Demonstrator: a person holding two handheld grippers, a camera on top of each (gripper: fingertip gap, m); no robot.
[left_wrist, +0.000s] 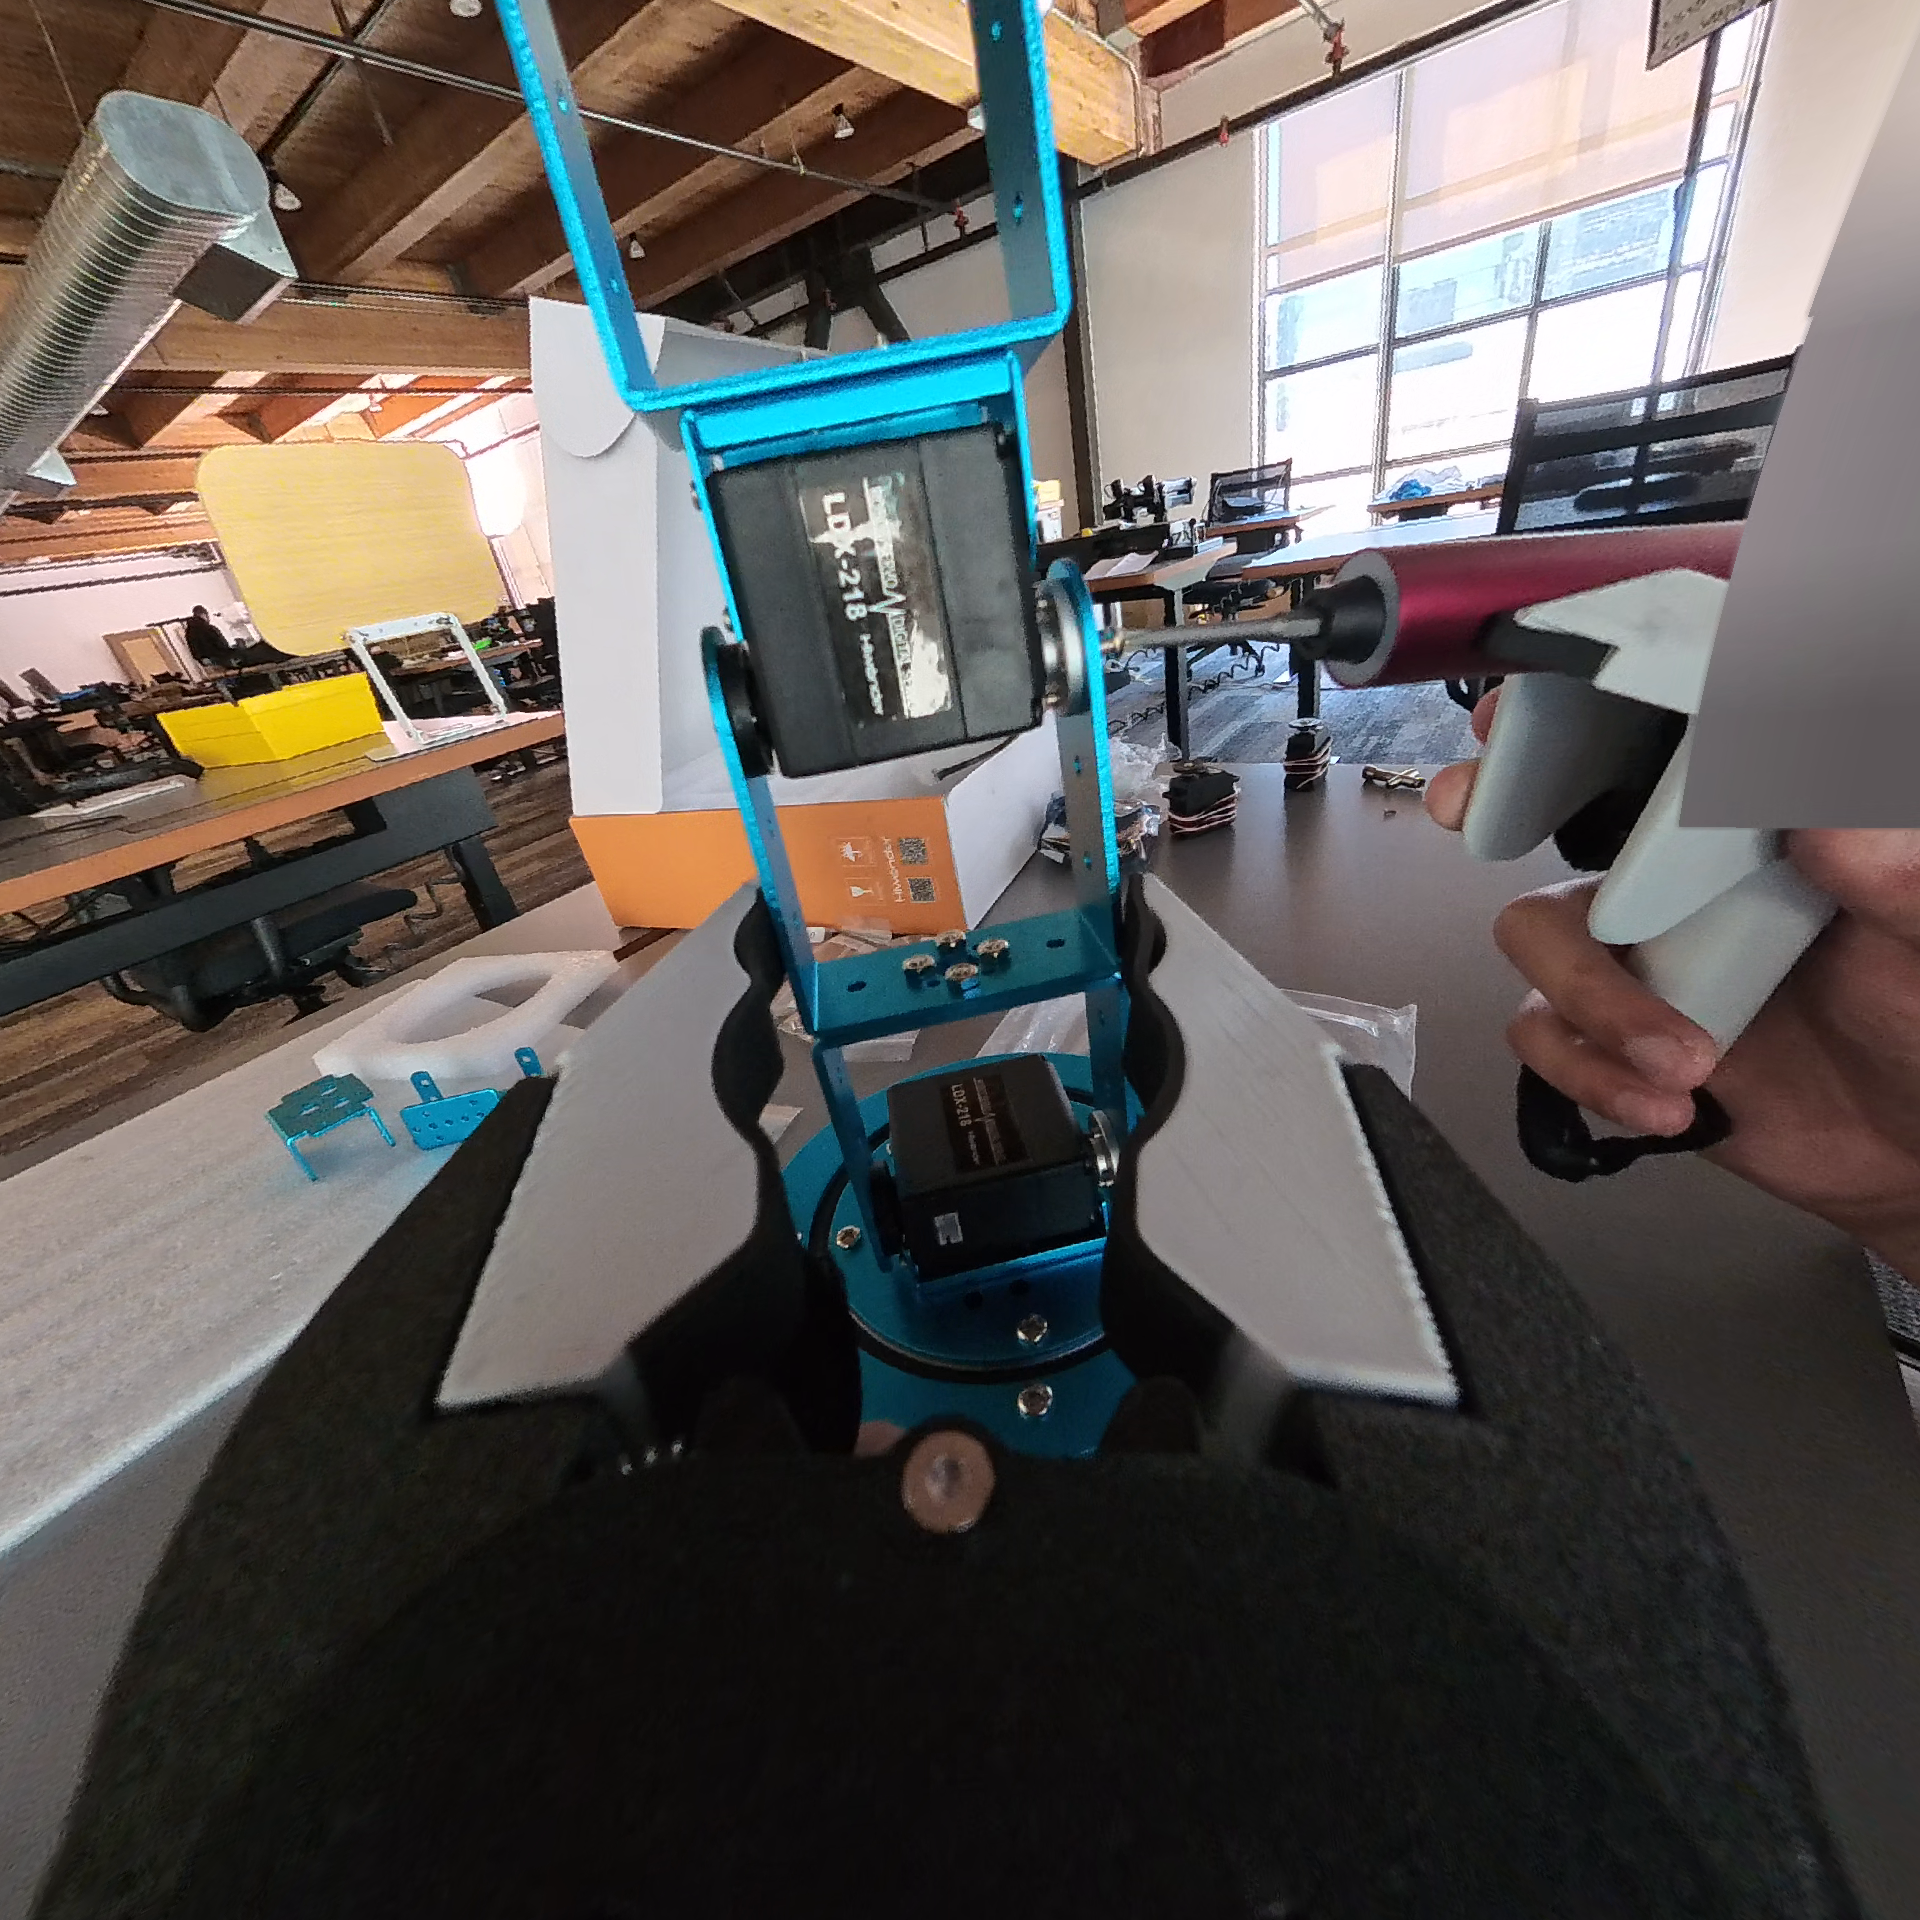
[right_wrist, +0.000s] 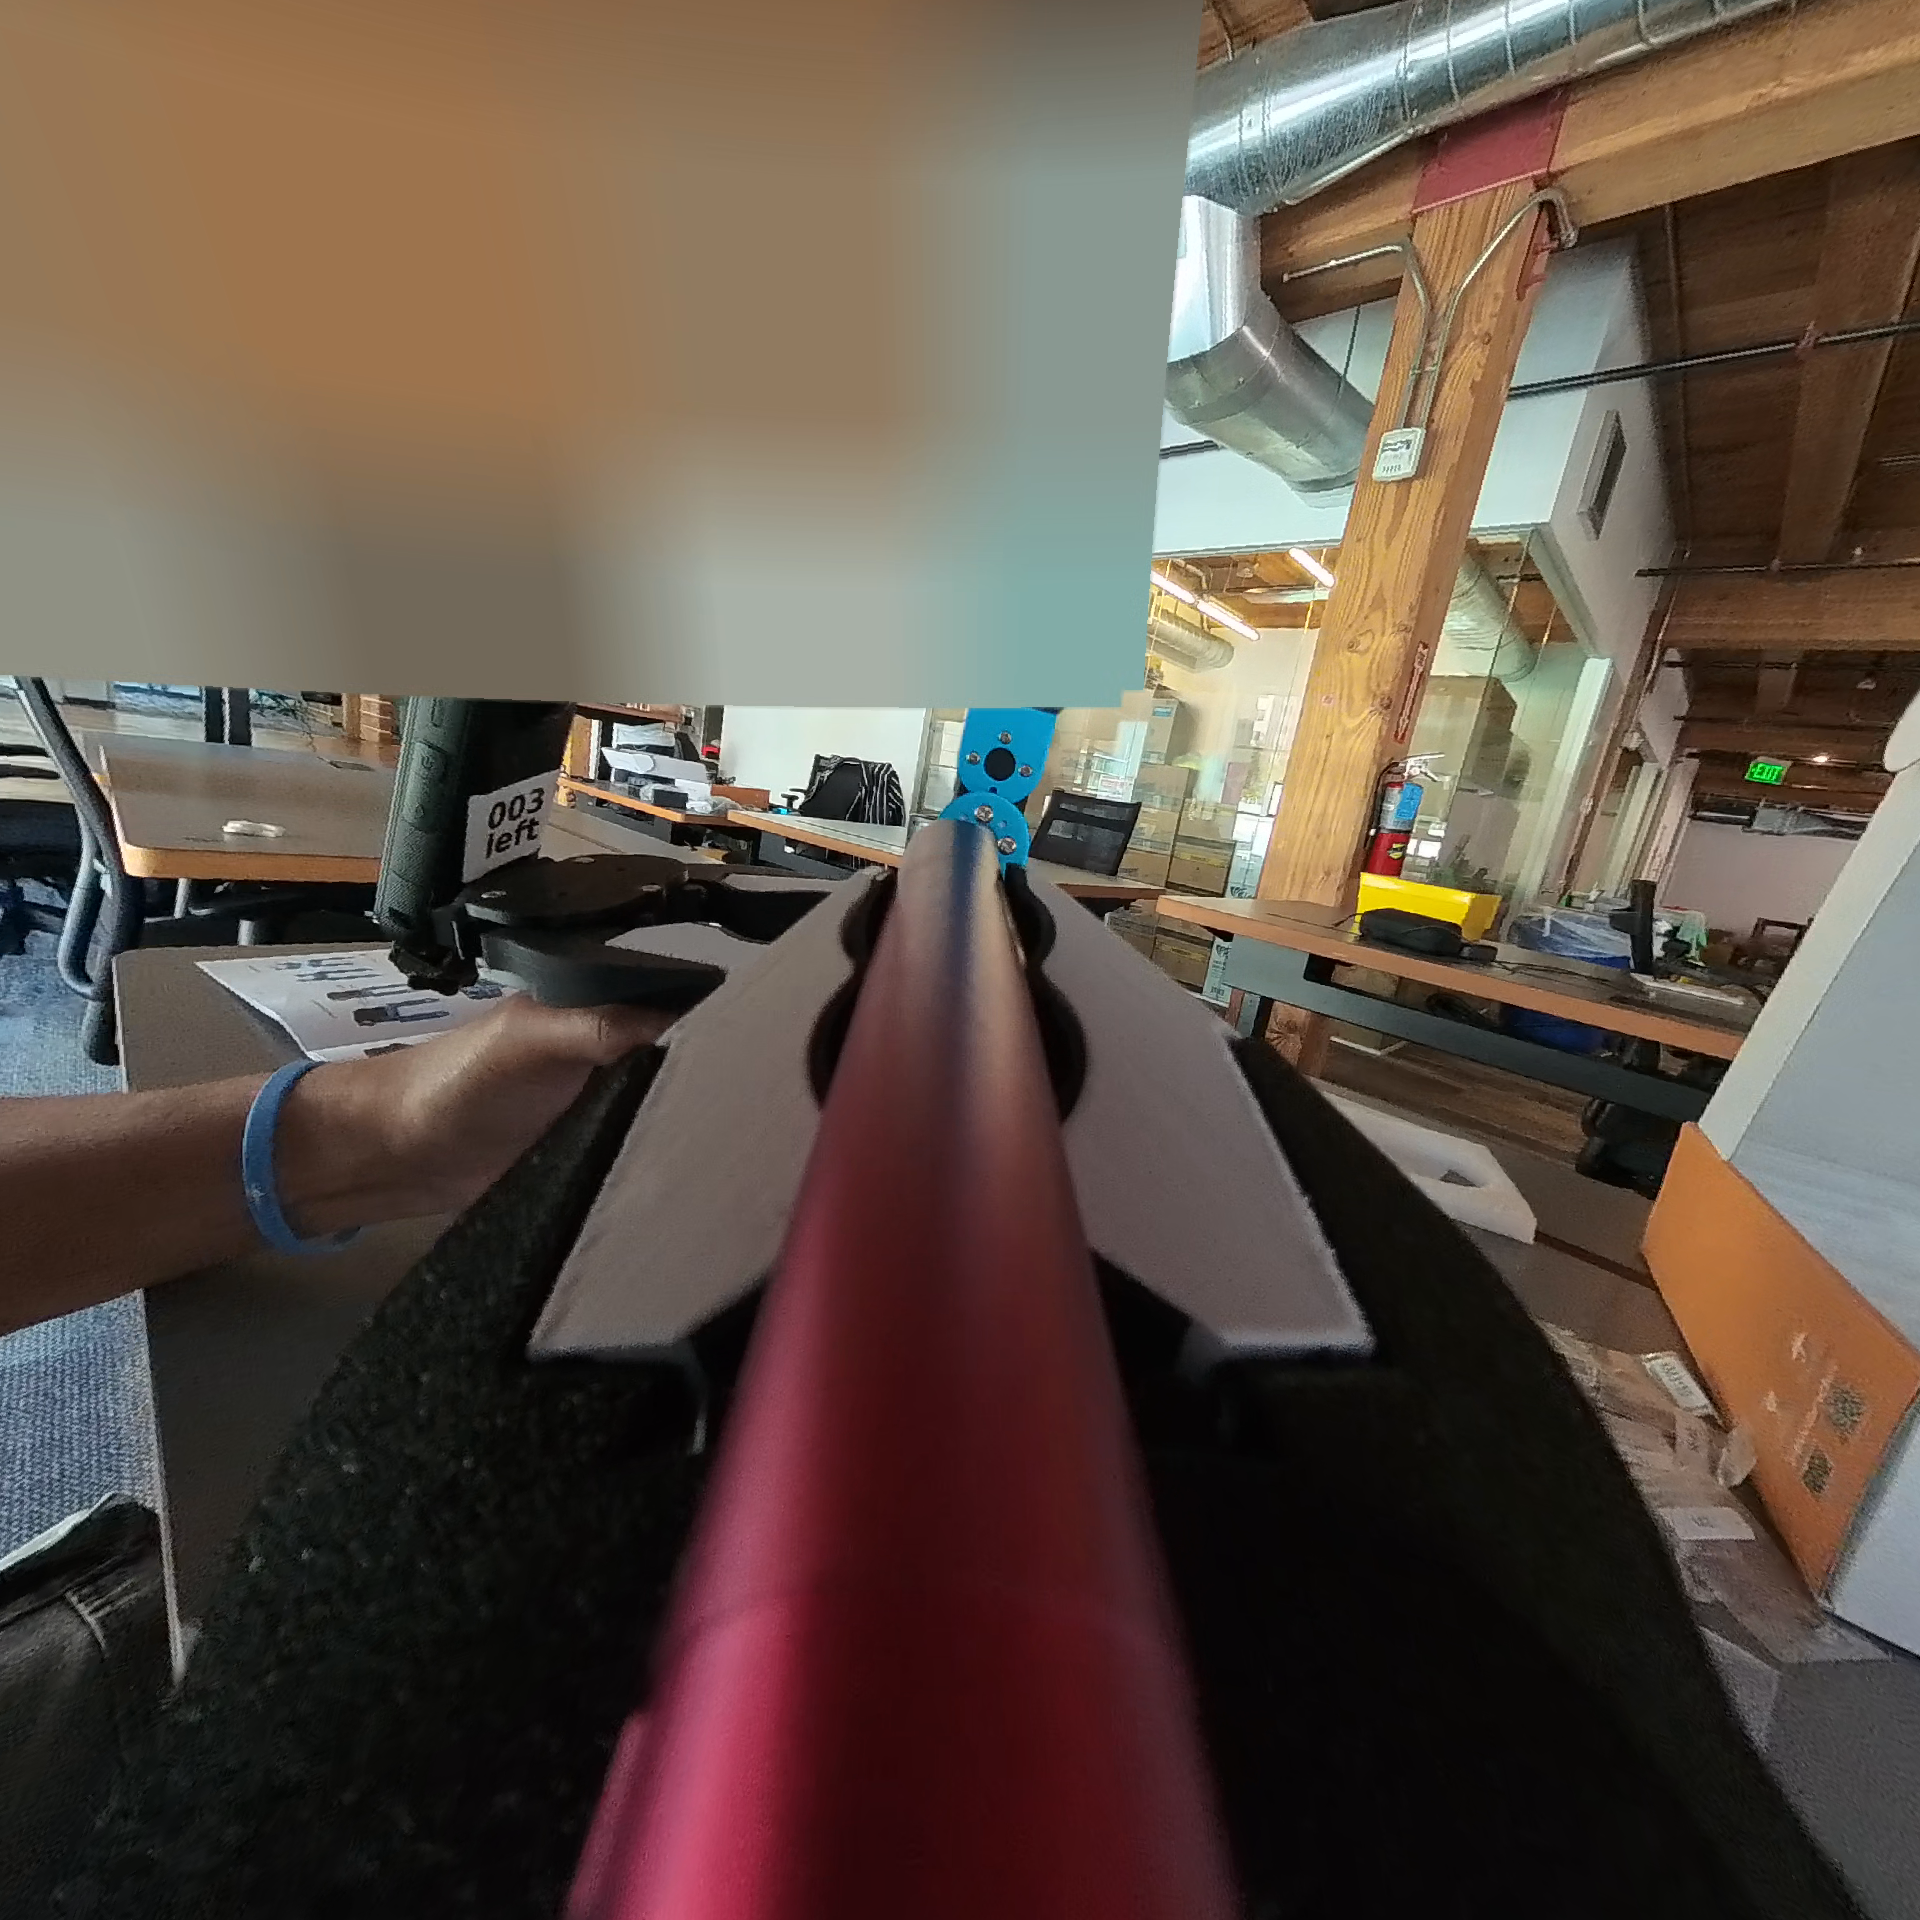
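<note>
Two grippers are working on one blue bracket assembly (left_wrist: 914, 935), which we are viewing from each wrist. We are seeing the left gripper (left_wrist: 951, 997) closed around the assembly's lower bracket at frame centre, its pale fingers (left_wrist: 644, 1122) pressing the blue side plates. The assembly's long axis is running up the frame, from a round blue base (left_wrist: 966, 1382) near the bottom, past a lower black servo (left_wrist: 987, 1174) and an upper black servo (left_wrist: 883, 613), to an open bracket at the top edge. From the right of the frame, a red-handled screwdriver (left_wrist: 1538, 613) is lying nearly level, its shaft pointing left and its tip meeting the screw on the upper servo's hub (left_wrist: 1070, 644). In the right wrist view, we are seeing the right gripper (right_wrist: 945, 935) clamped on the screwdriver (right_wrist: 935, 1351), whose long axis is pointing away up the frame toward the blue assembly (right_wrist: 992, 790). An orange and white box (left_wrist: 790, 852) is standing behind the assembly on the grey table (left_wrist: 1455, 883).
</note>
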